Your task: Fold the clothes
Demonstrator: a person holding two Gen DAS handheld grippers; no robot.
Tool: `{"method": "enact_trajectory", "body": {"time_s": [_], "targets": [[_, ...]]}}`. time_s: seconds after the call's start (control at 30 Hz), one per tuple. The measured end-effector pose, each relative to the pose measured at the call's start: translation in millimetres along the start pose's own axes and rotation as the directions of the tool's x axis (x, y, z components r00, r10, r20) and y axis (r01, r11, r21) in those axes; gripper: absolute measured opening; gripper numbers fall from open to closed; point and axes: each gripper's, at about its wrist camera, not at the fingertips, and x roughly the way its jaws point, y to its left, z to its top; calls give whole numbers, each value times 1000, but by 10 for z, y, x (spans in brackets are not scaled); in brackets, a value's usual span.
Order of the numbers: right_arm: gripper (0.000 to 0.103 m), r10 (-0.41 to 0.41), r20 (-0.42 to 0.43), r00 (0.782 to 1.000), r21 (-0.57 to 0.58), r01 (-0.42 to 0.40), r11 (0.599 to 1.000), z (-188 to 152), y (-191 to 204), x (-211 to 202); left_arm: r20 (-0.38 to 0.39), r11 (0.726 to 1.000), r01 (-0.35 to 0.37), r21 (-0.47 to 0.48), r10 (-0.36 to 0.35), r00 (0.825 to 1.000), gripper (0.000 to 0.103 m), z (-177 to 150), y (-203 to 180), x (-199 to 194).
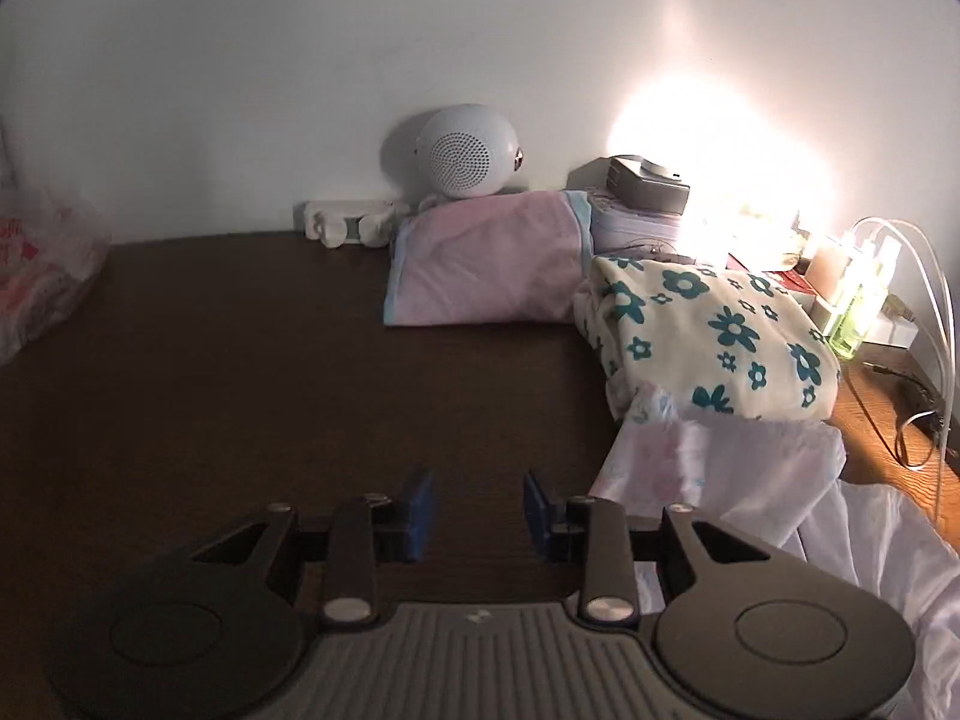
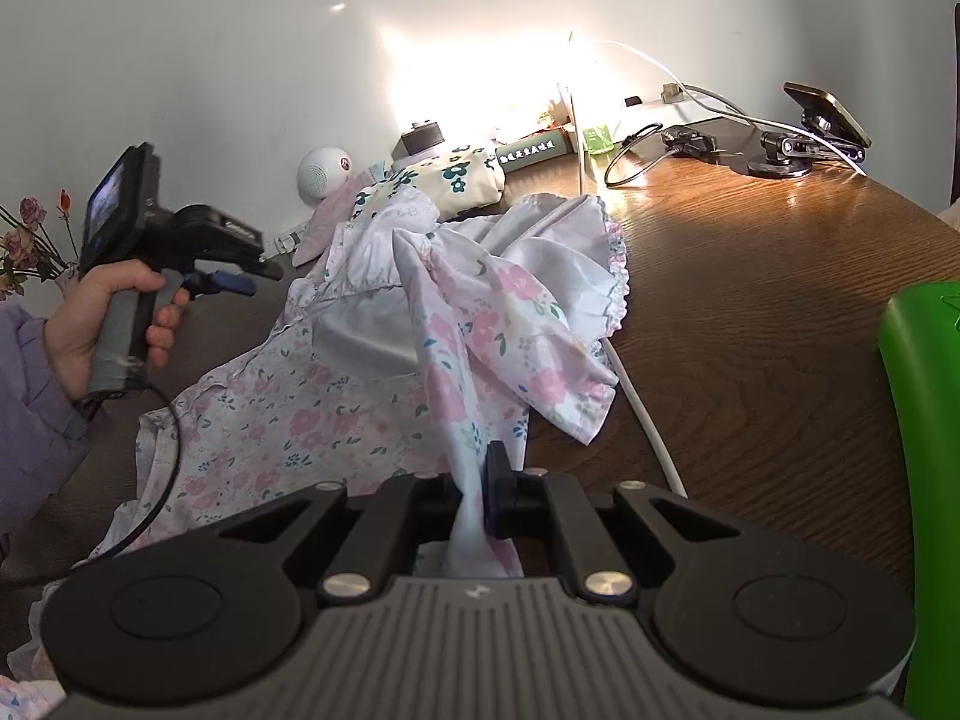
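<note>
One floral dress, white with pink blossoms and a ruffled hem, lies crumpled across the dark wooden tabletop; a pinch of its fabric rises to the right claw, whose jaws are clamped tight on that fold, at the garment's near edge.

One left claw, blue pads parted and nothing between them, held over bare tabletop just left of the dress's pale edge, not touching it. In the right wrist view it is seen gripped in a hand with a lilac sleeve.

Two folded garments behind the dress: cream cloth with teal flowers, then a pink piece with blue trim.

One round white speaker against the wall.

One white cable beside the hem.

One green bottle at the lit far right.
</note>
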Motion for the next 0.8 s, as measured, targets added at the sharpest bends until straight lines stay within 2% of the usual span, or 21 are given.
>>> {"method": "enact_trajectory", "body": {"time_s": [0.03, 0.1, 0.13, 0.17, 0.2, 0.27, 0.33, 0.37, 0.47, 0.57, 0.6, 0.67, 0.7, 0.73, 0.77, 0.8], "targets": [[5, 0, 0, 1000, -2, 0, 1000, 1, 2, 0, -9, 1000, 4, -3, -4, 1000, 34, -25, 50, -49], [10, 9, 2, 1000, -2, -9, 1000, 1, -1, -6, -25, 995, 13, 96, -11, 1000, 44, -158, -23, -298], [24, 44, 3, 999, 17, -44, 999, 29, -11, -37, -34, 989, 24, 149, -20, 999, 52, -233, -65, -424], [35, 80, 4, 997, 35, -80, 996, 56, -21, -68, -49, 973, 70, 218, -60, 997, 55, -356, -139, -558], [50, 115, 7, 993, 54, -115, 992, 83, -31, -100, -66, 951, 115, 286, -100, 993, 57, -480, -213, -692], [56, 187, 37, 982, 85, -190, 978, 180, -38, -190, -86, 901, 177, 395, -156, 984, 57, -715, -351, -892], [72, 206, 68, 976, 130, -213, 968, 336, -40, -227, -94, 847, 217, 486, -196, 976, 59, -941, -483, -1043], [73, 203, 65, 977, 175, -211, 962, 407, -69, -177, -99, 815, 235, 529, -216, 971, 64, -1055, -549, -1118], [73, 184, 57, 981, 339, -192, 921, 578, -195, 24, -144, 731, 303, 611, -273, 951, 67, -1315, -668, -1164], [72, 171, 19, 985, 547, -153, 823, 614, -395, 236, -174, 719, 308, 623, -257, 951, 66, -1439, -693, -1071], [70, 169, 31, 985, 576, -156, 802, 602, -429, 280, -169, 728, 311, 611, -264, 950, 66, -1455, -661, -1084], [36, 165, 55, 985, 627, -162, 762, 583, -494, 366, -167, 741, 324, 588, -281, 945, 67, -1477, -599, -1106], [12, 156, 79, 985, 586, -173, 791, 635, -479, 399, -172, 743, 336, 578, -292, 941, 66, -1481, -564, -1102], [10, 145, 107, 984, 537, -180, 824, 688, -454, 423, -175, 747, 346, 567, -302, 937, 68, -1479, -528, -1093], [9, 89, 170, 982, 394, -150, 907, 749, -308, 316, -179, 754, 353, 554, -306, 935, 69, -1473, -497, -1077], [6, 43, 240, 970, 243, -103, 964, 811, -162, 210, -185, 762, 359, 538, -309, 933, 69, -1464, -466, -1065]]}}
